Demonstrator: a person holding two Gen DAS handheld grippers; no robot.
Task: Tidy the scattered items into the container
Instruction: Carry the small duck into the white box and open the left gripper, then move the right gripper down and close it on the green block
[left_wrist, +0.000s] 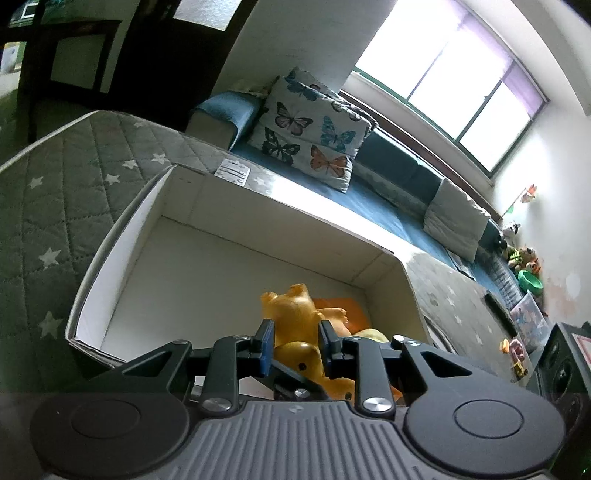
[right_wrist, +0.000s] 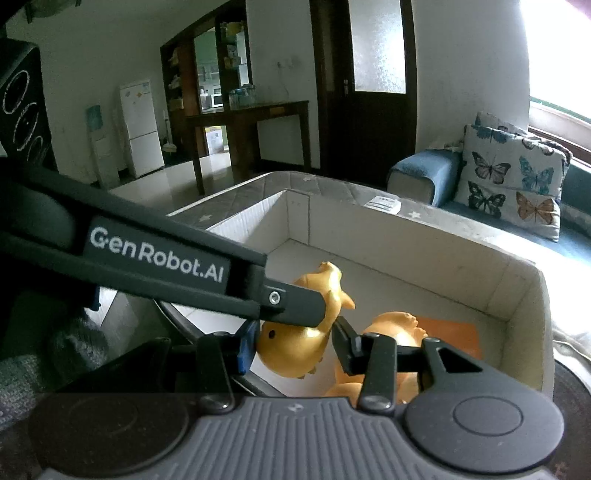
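Yellow toy animal (right_wrist: 295, 343) hangs over the open white box (left_wrist: 122, 258), pinched between the two fingers of the left gripper (left_wrist: 293, 332), which are closed on its sides. In the right wrist view the left gripper's arm crosses from the left edge and its tip meets the toy above the box's near side. The right gripper (right_wrist: 291, 349) has its fingers spread on either side of the same toy; whether its pads touch the toy cannot be told. Below and just beyond the held toy, a second yellow toy (right_wrist: 397, 328) lies on the box floor on an orange flat piece (right_wrist: 454, 334), toward the box's near right corner. The rest of the box floor is bare white. The box sits on a grey quilted mattress with stars (left_wrist: 55, 192). Beyond the mattress's far edge stands a blue sofa (left_wrist: 388, 206) bearing a butterfly cushion (left_wrist: 310, 133).
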